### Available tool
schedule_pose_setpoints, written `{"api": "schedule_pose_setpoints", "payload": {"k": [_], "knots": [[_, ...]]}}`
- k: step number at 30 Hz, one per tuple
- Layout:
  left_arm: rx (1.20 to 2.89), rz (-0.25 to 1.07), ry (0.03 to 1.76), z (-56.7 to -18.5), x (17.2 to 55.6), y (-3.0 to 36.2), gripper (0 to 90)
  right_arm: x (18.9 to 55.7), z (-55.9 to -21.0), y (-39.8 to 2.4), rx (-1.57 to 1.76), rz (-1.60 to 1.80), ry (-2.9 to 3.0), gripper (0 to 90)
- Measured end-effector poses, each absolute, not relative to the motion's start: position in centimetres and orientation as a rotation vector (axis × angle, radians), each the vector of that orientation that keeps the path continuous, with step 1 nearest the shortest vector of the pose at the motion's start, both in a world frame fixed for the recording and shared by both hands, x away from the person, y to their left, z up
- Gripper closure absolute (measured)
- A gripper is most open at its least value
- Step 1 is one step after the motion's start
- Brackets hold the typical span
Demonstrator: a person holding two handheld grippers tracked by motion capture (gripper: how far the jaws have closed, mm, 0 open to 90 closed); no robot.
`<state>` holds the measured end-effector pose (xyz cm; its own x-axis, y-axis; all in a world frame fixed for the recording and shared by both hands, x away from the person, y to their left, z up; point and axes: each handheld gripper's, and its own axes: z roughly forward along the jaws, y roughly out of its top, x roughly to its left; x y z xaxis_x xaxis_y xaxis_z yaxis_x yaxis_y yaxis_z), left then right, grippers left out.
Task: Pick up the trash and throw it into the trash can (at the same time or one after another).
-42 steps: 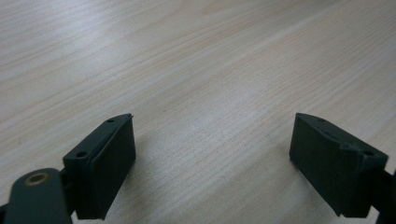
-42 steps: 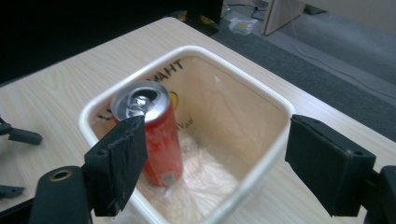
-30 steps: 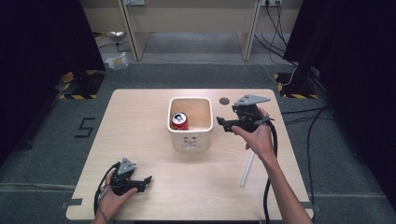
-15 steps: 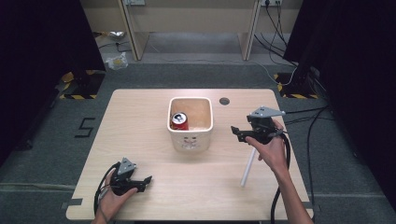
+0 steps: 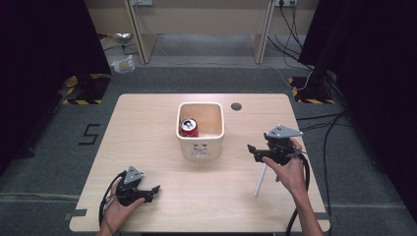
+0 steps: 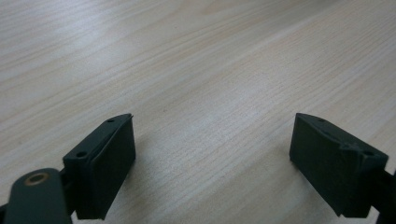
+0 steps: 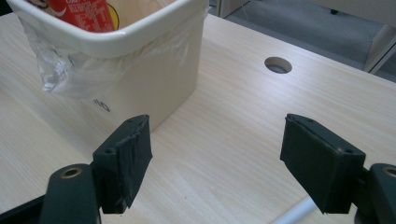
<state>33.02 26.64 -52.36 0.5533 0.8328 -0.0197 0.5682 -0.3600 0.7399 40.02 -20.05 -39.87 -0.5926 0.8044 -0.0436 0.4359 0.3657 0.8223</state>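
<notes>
A cream bin [image 5: 201,140] with a clear liner stands mid-table, and a red can [image 5: 188,127] lies inside it. My right gripper [image 5: 252,150] hovers to the right of the bin, jaws open and empty, pointing toward it. In the right gripper view the bin [image 7: 140,70] and the can [image 7: 81,13] sit at upper left beyond the gripper [image 7: 215,163]. My left gripper [image 5: 156,189] rests open near the table's front left edge. The left gripper view has its gripper [image 6: 212,163] wide over bare wood. A white stick [image 5: 259,180] lies under the right hand.
A round cable hole [image 5: 236,106] is cut in the table behind the bin's right side, also seen as the hole [image 7: 278,65] in the right gripper view. Cables trail from both grippers. Desk legs and floor cables stand beyond the far edge.
My right gripper has moved away from the bin's right rim, coming right, toward the front edge and lower. Its jaws stay open and empty. The left gripper has kept still.
</notes>
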Motion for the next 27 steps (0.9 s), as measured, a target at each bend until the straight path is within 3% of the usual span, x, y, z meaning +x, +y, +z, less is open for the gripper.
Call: {"api": "schedule_pose_setpoints", "payload": {"k": [27], "knots": [[2.07, 0.473, 1.122, -52.4, 33.0, 26.6, 13.5, 39.1, -45.6, -22.4, 1.239, 1.046, 2.176, 28.3]]}}
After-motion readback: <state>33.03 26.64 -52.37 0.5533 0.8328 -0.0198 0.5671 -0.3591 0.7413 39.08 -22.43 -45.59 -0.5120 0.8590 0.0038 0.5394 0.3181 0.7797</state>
